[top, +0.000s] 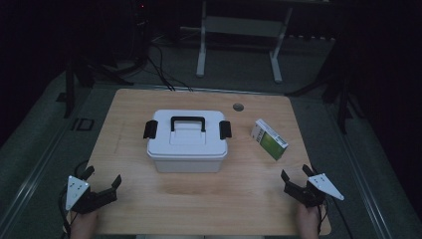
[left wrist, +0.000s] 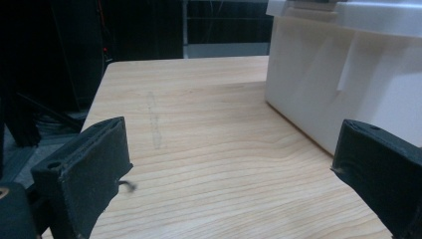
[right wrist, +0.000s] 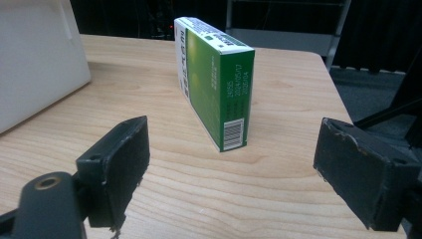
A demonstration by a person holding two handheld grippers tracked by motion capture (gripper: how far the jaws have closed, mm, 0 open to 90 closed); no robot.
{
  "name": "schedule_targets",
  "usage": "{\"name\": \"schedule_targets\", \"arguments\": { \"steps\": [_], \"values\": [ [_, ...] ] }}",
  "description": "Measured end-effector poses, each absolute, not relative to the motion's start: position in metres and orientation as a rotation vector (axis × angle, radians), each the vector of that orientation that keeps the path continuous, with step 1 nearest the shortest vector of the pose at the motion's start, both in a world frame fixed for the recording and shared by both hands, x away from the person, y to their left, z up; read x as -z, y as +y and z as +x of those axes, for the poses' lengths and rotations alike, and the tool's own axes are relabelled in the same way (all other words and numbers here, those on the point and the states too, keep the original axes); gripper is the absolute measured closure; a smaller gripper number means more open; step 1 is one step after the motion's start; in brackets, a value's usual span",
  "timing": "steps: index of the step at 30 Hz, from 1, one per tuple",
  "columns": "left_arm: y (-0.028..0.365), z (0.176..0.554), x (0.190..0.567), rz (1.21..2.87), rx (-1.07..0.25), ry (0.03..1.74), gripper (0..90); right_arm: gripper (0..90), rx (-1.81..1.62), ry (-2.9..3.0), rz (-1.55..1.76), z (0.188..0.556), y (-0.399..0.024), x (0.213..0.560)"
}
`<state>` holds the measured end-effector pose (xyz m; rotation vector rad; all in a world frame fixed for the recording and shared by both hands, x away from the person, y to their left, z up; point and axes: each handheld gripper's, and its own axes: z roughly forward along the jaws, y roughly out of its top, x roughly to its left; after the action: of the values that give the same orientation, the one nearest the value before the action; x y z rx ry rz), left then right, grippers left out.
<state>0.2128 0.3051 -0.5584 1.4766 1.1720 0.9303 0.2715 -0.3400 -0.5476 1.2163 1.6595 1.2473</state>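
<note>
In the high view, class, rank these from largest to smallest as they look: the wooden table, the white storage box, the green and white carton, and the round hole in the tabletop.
1. wooden table
2. white storage box
3. green and white carton
4. round hole

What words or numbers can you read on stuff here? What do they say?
Green and white box, end face: a barcode and small sideways digits, one line looks like "2024/05/17"; the other lines are too blurred to read.
Green and white box, top and green side: printed lines, too small to read.
White storage box: no writing seen.
Wooden table: no writing seen.
</note>
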Motion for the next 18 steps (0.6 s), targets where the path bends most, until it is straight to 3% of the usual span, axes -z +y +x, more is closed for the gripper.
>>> {"name": "schedule_targets", "arguments": {
  "steps": [3,8,16,18],
  "values": [
    [0.306,0.213,0.558,1.474,-0.948,1.188,1.5,13.0,-1.253,1.656,1.207,0.27,-0.34,0.547],
    [0.306,0.216,0.556,1.491,-0.827,1.23,1.5,12.7,-1.255,1.678,1.221,0.27,-0.336,0.543],
    [0.295,0.218,0.55,1.538,-0.755,1.174,1.6,13.0,-1.307,1.775,1.239,0.269,-0.324,0.539],
    [0.294,0.22,0.549,1.527,-0.722,1.151,6.4,13.0,-1.297,1.793,1.207,0.27,-0.318,0.538]
  ]
}}
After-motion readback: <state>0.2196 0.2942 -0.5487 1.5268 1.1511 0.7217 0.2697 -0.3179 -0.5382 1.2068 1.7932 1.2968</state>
